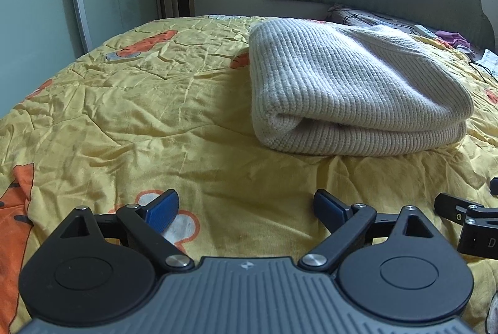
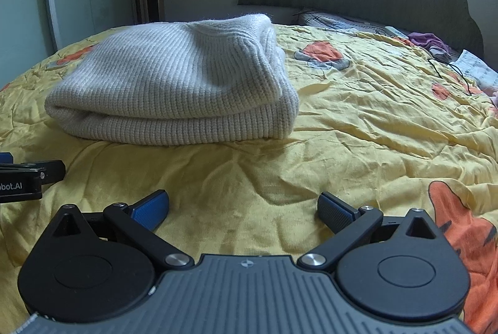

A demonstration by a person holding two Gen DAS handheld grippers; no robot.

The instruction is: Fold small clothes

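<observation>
Sweater (image 1: pixel 351 85): a cream ribbed knit, lying folded in 2 thick layers on the yellow quilt (image 1: pixel 140 116), well clear of both grippers. From the left wrist view it sits ahead and to the right; from the right wrist view it sits ahead and to the left, so it lies between the 2 lines of sight.

The fold looks done or nearly so. The top layer bulges and sits slightly askew over the bottom one, so the step now, as I judge it, is a tidy: press the hump flat and square the near edges, pinching only the top layer so the stack does not drag on the slippery quilt.

Left gripper (image 1: pixel 246 209): jaws wide apart, nothing between them, over bare quilt. Right gripper (image 2: pixel 242 209): jaws likewise spread, empty, touching no cloth.
</observation>
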